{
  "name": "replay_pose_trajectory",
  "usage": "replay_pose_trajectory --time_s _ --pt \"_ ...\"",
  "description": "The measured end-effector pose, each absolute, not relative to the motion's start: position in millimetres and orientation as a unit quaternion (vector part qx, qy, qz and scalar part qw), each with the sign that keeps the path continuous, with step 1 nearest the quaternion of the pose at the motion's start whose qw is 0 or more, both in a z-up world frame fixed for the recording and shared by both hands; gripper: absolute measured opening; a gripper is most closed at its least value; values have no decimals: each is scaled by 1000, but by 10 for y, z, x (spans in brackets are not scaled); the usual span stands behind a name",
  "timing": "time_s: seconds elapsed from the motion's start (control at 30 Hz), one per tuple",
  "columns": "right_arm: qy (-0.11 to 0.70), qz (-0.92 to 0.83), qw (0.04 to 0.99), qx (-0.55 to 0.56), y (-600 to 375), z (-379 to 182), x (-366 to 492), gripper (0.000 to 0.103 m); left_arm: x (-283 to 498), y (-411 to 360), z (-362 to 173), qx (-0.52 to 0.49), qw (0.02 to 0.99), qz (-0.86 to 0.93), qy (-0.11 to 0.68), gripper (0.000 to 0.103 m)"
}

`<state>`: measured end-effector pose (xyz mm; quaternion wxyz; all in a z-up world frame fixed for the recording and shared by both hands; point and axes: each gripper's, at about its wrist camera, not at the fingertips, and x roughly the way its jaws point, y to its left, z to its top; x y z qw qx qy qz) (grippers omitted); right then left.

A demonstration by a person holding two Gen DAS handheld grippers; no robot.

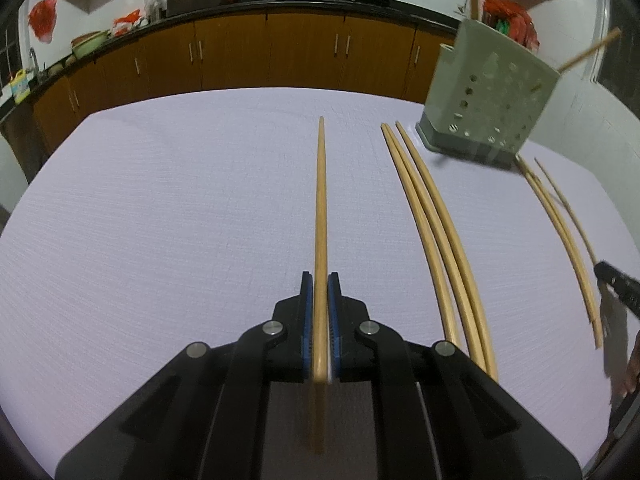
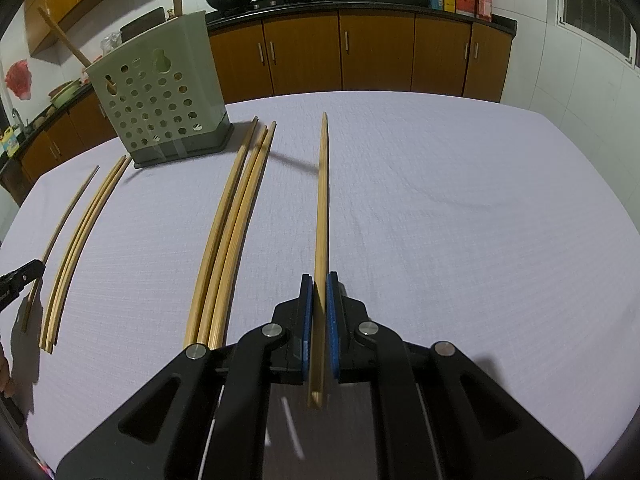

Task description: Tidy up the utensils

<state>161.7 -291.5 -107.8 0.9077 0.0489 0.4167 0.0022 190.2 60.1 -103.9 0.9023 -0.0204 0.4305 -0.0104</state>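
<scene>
Left wrist view: the left gripper (image 1: 320, 280) clamps one long wooden chopstick (image 1: 321, 200), three loose wooden chopsticks (image 1: 432, 220) on the lilac tablecloth (image 1: 160, 220), then the grey perforated utensil holder (image 1: 492, 96). Right gripper (image 2: 319, 282) clamps another wooden chopstick (image 2: 322, 200).

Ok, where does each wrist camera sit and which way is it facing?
Left wrist: on the left gripper, facing down-forward along its held chopstick toward the holder; right gripper's tip at right edge.
Right wrist: on the right gripper, clamping another chopstick.
Shared: holder, table chopsticks, stove woks.
</scene>
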Motion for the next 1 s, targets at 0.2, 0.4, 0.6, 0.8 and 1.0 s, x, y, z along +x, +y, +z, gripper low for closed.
replay_pose_trajectory --time_s 0.2,0.4,0.6,0.8,1.0 --pt "415 3 908 50 -2929 -1069 1606 7 1879 593 -1029 -8 902 -12 431 8" --pt "356 -5 933 47 -3010 -724 1496 7 1784 666 -711 -14 919 -17 393 8" --pt "288 -10 956 54 -3105 -250 1443 7 1700 740 -166 -18 945 -17 326 8" --pt "246 -6 968 55 -3083 55 1455 7 1721 823 246 -35 959 -18 280 8" --pt "218 -5 974 57 -3058 277 1469 7 1757 824 513 -37 965 -30 257 8"
